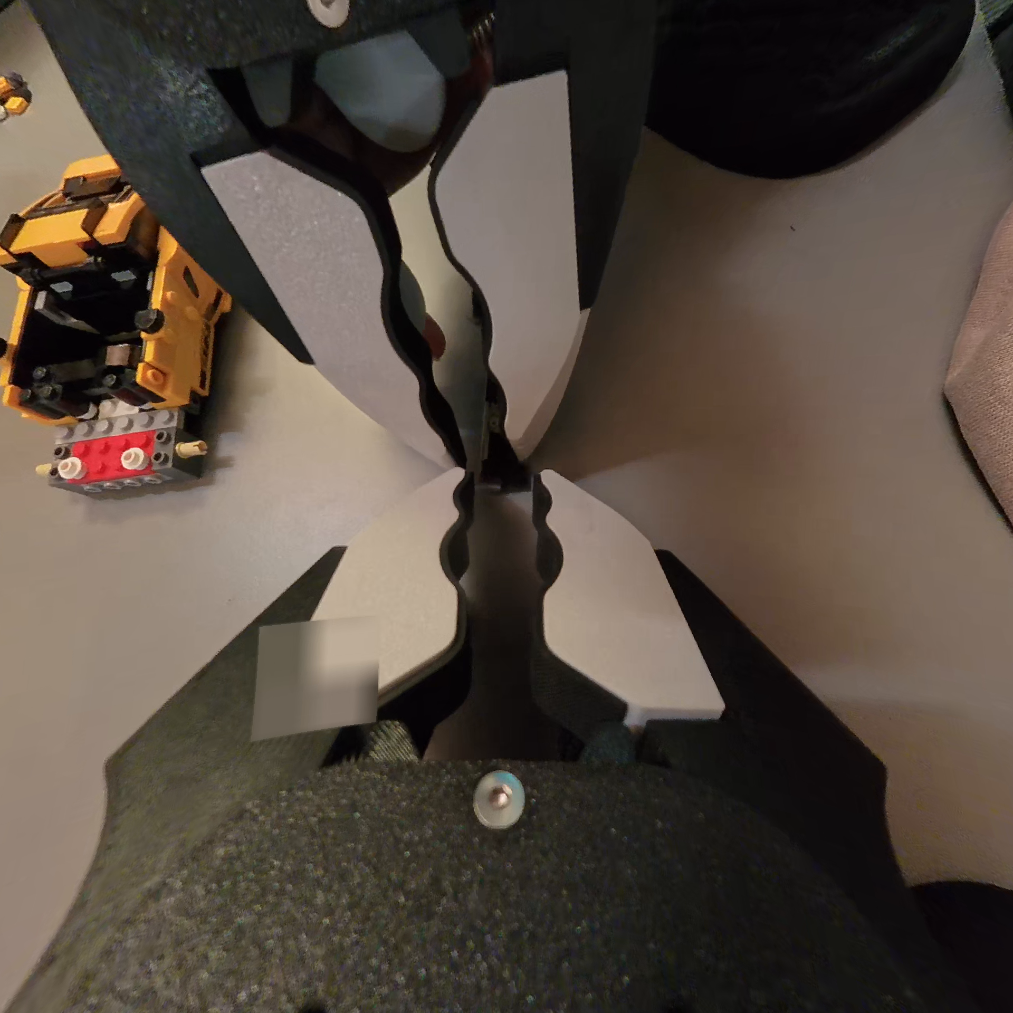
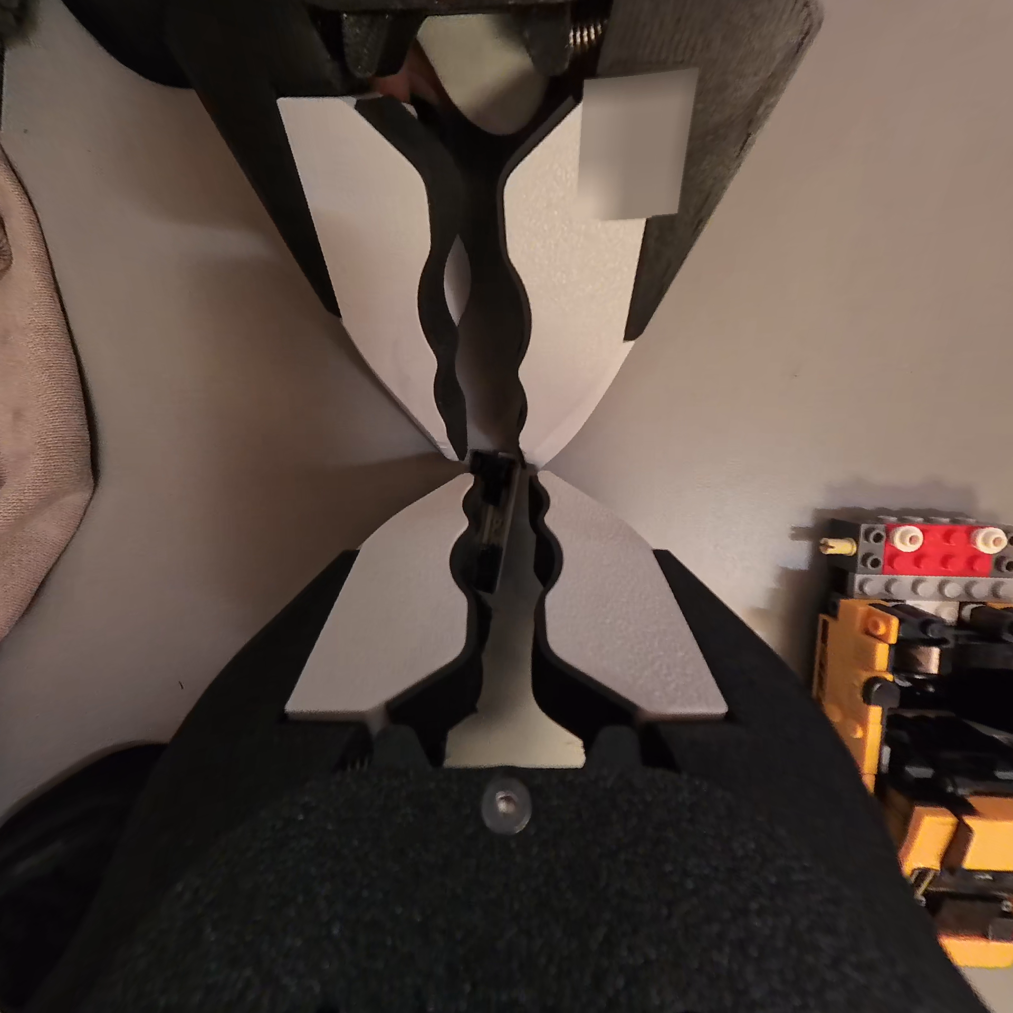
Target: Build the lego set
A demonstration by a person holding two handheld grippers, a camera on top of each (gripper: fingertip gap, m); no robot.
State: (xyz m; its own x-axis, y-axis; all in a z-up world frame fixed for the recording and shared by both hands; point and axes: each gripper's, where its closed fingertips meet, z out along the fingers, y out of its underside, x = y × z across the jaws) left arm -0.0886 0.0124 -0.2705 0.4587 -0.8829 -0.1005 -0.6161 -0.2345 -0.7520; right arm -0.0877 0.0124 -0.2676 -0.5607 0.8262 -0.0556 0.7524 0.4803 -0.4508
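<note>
My two grippers meet tip to tip above a pale table. My right gripper (image 2: 499, 482) is shut on a small, long black lego piece (image 2: 490, 515) that lies lengthwise between its fingers. The far end of the piece (image 1: 501, 485) sits between the tips of my left gripper (image 1: 503, 482), which close on it from both sides. The half-built yellow and black lego vehicle (image 1: 104, 329), with a grey and red studded end, stands on the table beside the grippers. It also shows at the right edge of the right wrist view (image 2: 921, 658).
A small yellow and black lego part (image 1: 13, 96) lies at the far left edge. Beige fabric (image 1: 986, 356) borders the table on the other side (image 2: 38, 383). A dark rounded object (image 1: 811, 82) sits behind the right gripper. Both grippers' tips are close together, under 4 cm apart. My right gripper's tips are some 15 cm from the dark rounded object (image 1: 811, 82).
</note>
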